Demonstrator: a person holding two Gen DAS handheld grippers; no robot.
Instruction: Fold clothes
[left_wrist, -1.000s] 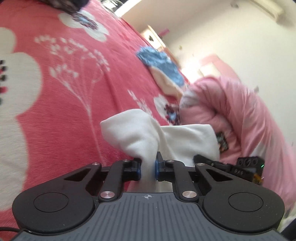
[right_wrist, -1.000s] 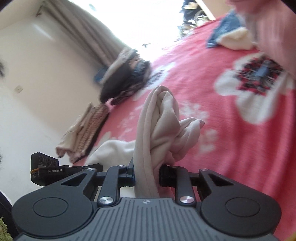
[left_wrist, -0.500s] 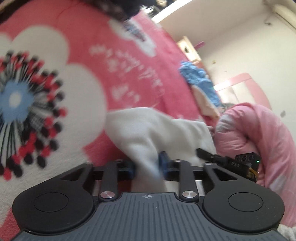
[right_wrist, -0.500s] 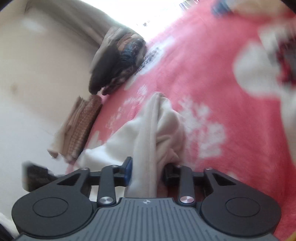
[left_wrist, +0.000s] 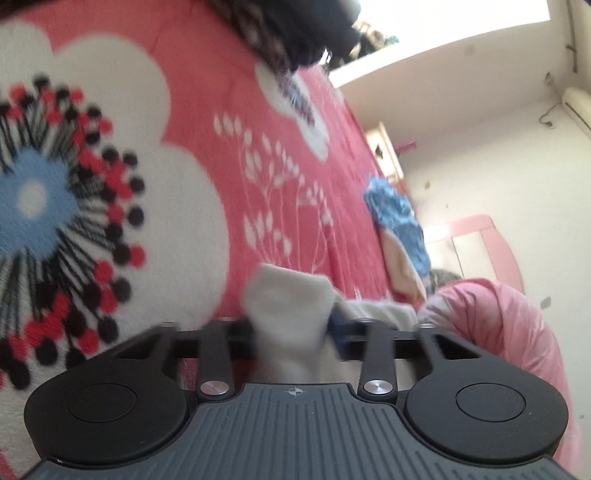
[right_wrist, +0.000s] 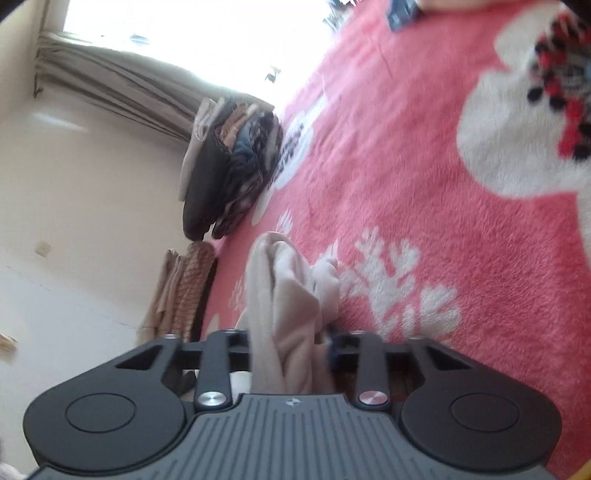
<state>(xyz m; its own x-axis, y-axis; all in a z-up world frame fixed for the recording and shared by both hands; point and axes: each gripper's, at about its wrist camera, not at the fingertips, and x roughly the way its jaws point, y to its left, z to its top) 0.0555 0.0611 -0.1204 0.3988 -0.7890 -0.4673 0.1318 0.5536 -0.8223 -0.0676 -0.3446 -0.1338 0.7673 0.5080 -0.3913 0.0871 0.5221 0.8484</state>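
Holding a cream garment (left_wrist: 291, 306) bunched between the fingers of both tongs, we note the left tongs (left_wrist: 293, 332) and the right tongs (right_wrist: 291, 339) each clamped on a fold of it above the red flowered blanket (right_wrist: 424, 155). From each tongs the cloth runs forward and upward, so neither hand is nearer; its long axis appears to stretch between our two grips, though the span itself is out of view. Folded piles (right_wrist: 232, 166) sit at the blanket's far edge by the curtain (right_wrist: 118, 88).
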